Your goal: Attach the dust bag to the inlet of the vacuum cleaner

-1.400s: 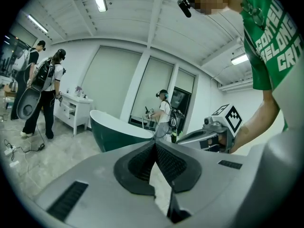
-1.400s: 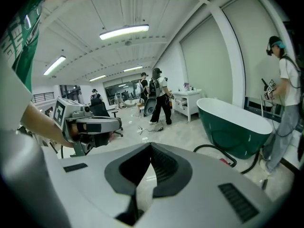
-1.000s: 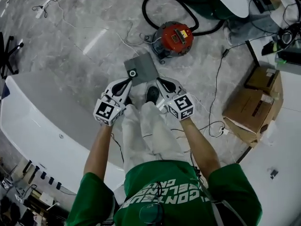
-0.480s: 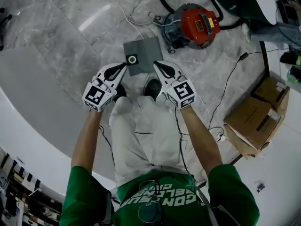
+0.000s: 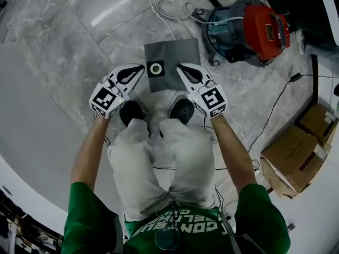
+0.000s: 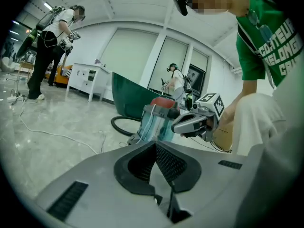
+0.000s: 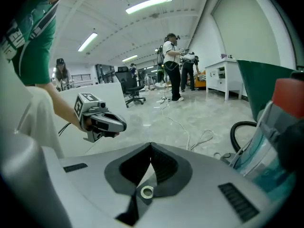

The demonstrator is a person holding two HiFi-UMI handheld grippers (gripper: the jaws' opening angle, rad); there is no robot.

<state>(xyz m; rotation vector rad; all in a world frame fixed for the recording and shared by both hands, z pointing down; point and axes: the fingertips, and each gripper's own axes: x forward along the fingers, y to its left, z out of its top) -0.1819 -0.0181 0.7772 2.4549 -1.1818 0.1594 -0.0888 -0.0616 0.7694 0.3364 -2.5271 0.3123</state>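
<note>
The room is big and bright, with long lights (image 7: 148, 4) on the ceiling. Other people stand far off near a white cabinet (image 7: 223, 72) and a black chair (image 7: 129, 87).

The floor (image 5: 63, 30) is shiny grey stone with pale streaks. A big white curved worktop (image 5: 37, 136) fills the lower left corner of the head view.

The vacuum cleaner (image 5: 249, 28) sits on the floor at the top right. It has a red top and a see-through blue body. A black hose (image 6: 118, 125) curls on the floor beside it. A brown cardboard box (image 5: 294, 155) lies on the floor, well apart, on the right.

A person in a green shirt and pale trousers bends over the floor.

The dust bag (image 5: 177, 54) is a flat grey square. It lies on the floor just in front of the person's black shoes (image 5: 183, 110), near the vacuum cleaner but not touching it.

The left gripper (image 5: 141, 66) points at the bag's left edge. Its fingers are closed together with nothing in them. The right gripper (image 5: 179, 66) is over the bag. Its fingers are closed and empty too.

A small white ring (image 5: 155, 68) sits on the bag between the two grippers. Thin white cables (image 5: 159, 9) and a black cable (image 5: 275, 115) trail across the floor.
</note>
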